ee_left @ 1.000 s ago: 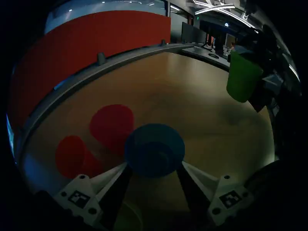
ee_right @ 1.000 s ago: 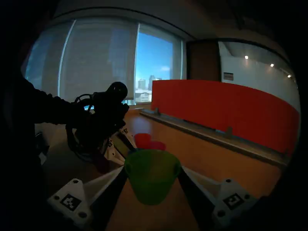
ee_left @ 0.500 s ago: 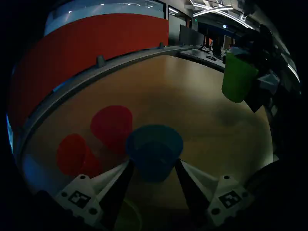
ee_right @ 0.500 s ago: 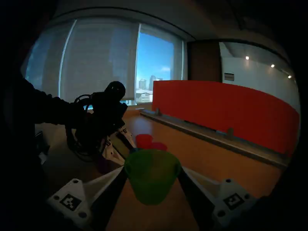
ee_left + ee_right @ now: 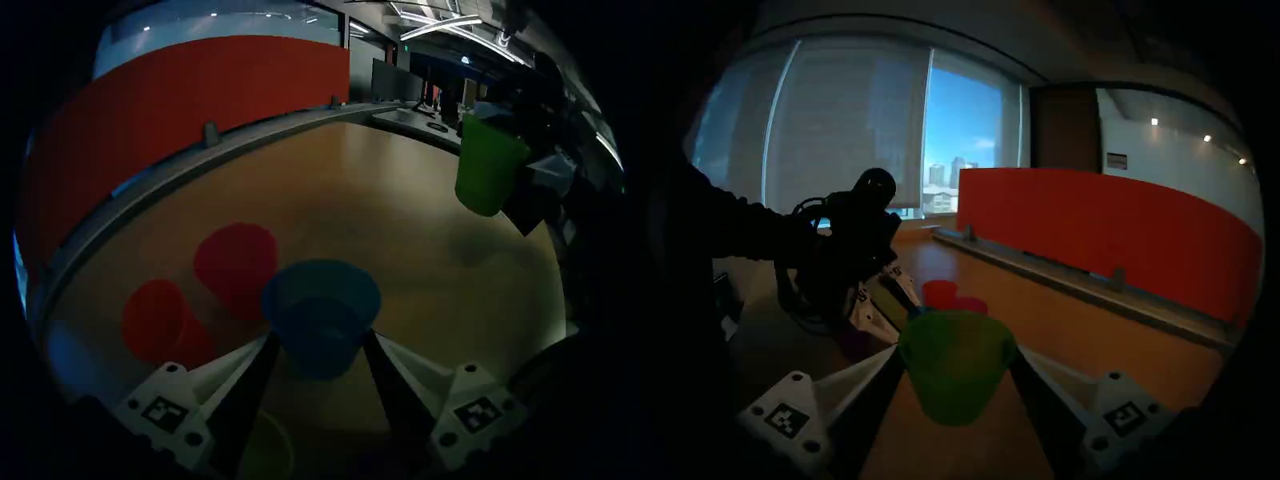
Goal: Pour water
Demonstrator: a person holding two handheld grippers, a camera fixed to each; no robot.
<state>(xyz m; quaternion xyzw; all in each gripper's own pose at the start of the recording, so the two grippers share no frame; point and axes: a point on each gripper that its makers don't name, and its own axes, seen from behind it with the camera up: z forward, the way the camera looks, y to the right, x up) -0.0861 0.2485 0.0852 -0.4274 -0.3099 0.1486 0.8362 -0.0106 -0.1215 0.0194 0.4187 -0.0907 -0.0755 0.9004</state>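
Blue cup (image 5: 320, 320) pinched upright in your left gripper (image 5: 320, 342), green cup (image 5: 956, 368) pinched in your right gripper (image 5: 956, 354), red cups (image 5: 236, 262) near the desk (image 5: 384, 192) edge.

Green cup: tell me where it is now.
The green cup sits low centre in the right gripper view, clamped by the right hand-held gripper above the wooden table, with two red cups beyond its rim.

A blue cup (image 5: 320, 316) stands upright between the two fingers of the left gripper (image 5: 318, 338). Both fingers press on its sides, and its wide open top faces up. A green cup (image 5: 956, 364) stands upright the same way between the fingers of the right gripper (image 5: 957, 352). From the left gripper, the green cup is far ahead, up on the right.
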